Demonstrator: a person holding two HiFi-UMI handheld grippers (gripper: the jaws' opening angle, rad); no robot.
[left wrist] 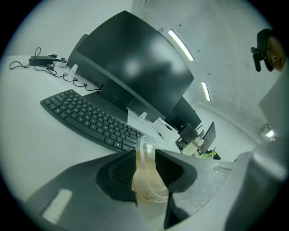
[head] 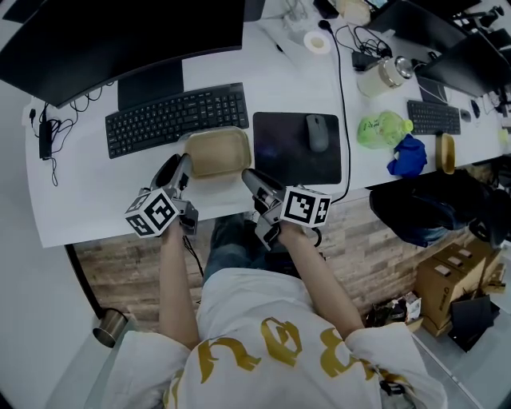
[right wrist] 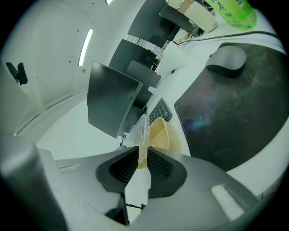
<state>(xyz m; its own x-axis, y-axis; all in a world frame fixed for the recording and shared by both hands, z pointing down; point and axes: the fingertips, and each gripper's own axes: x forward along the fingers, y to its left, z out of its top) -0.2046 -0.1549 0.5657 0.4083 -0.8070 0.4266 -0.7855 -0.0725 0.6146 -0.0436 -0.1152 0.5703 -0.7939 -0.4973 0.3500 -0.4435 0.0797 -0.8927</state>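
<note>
Just in front of the keyboard [head: 177,118], left gripper [head: 182,165] and right gripper [head: 248,176] are each clamping opposite rims of the box [head: 217,152]

No writing can be read: the gold print on the person's white shirt [head: 271,351] is large but undecipherable, the green bottle [right wrist: 235,11] has a blurred label, the keyboard [head: 177,118] legends are too small, and the left marker cube [head: 152,212] and right marker cube [head: 306,206] bear only black-and-white square patterns.
</note>
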